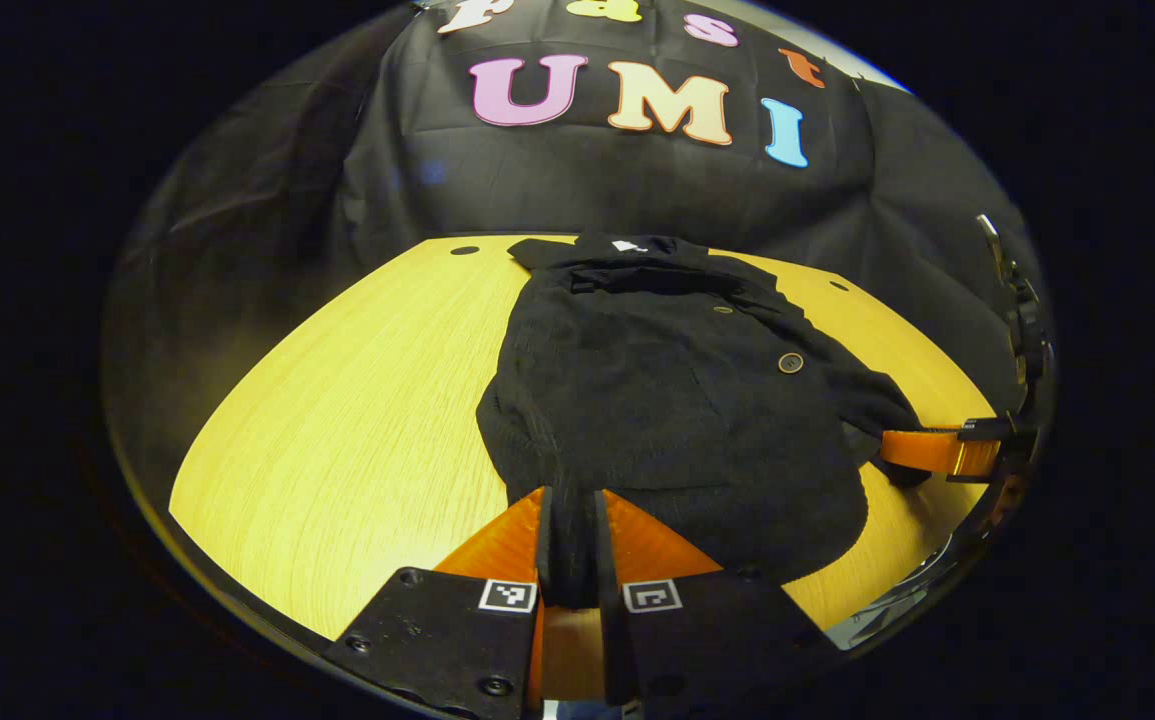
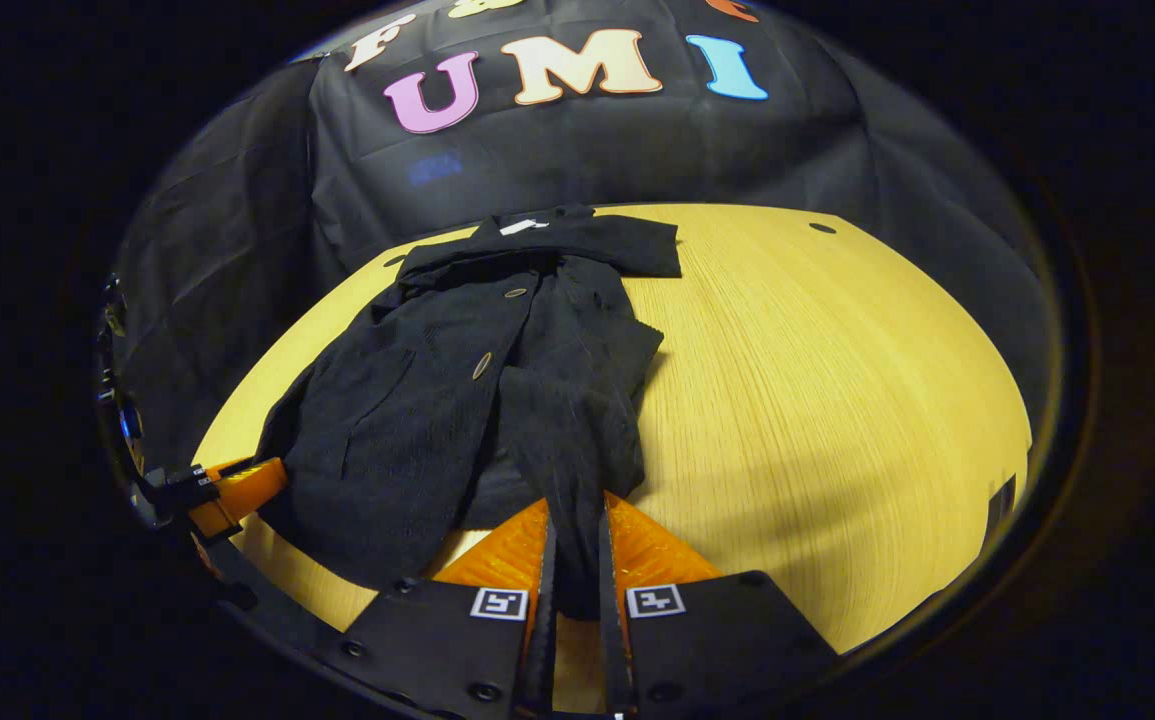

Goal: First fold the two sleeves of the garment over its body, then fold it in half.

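A black buttoned garment (image 1: 677, 400) lies lengthwise on the yellow wooden table (image 1: 337, 420), its collar with a white tag at the far end. My left gripper (image 1: 572, 500) is shut on the near left edge of the cloth, which runs down between its fingers. In the left gripper view the right gripper (image 1: 937, 450) meets the garment's near right corner. In the right gripper view the garment (image 2: 417, 400) spreads to the left, and my right gripper (image 2: 577, 505) is shut on a narrow fold of its cloth. The left gripper (image 2: 232, 490) touches the garment's far left corner.
The black cloth wall (image 1: 587, 180) stands just behind the table's far edge. Small dark holes (image 1: 464, 250) mark the tabletop near the back. Bare tabletop (image 2: 837, 400) stretches to the right of the garment in the right gripper view.
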Tool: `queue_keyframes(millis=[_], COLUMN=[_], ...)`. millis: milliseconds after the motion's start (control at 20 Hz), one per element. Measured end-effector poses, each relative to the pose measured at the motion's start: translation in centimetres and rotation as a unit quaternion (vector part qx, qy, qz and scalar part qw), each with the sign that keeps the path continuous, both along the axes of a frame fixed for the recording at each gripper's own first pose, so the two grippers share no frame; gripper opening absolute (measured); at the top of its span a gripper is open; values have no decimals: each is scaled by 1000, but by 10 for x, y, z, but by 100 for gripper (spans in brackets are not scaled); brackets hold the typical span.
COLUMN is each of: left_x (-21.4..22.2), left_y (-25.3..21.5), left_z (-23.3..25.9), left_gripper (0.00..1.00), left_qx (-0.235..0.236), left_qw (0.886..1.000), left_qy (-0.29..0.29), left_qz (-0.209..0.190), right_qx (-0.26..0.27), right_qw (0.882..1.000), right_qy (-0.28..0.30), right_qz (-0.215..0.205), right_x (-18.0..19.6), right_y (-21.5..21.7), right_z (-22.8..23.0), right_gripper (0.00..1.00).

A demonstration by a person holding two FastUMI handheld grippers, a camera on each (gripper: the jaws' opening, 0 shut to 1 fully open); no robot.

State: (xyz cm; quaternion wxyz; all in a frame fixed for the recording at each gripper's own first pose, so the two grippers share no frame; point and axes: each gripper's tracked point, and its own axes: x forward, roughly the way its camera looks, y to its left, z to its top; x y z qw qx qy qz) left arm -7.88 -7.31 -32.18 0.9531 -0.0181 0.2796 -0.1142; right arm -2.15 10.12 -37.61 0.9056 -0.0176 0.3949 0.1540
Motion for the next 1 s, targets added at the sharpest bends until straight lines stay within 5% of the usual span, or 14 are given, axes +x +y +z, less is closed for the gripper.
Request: queue_keyframes(millis=[300,650,1000], left_x=[-2,-2,30], left_y=[1,3,-11], left_z=[2,7,83], left_gripper=[0,0,0], left_qx=[-36,-15,-30], left_qw=[999,998,999], left_qy=[26,49,-15], left_qz=[16,20,12], right_qx=[16,-1,10], right_qw=[1000,1000,998], right_qy=[16,0,-54], right_qz=[22,18,42], right_x=[-2,2,35], right_y=[2,6,11], right_z=[4,18,75], right_gripper=[7,3,3])
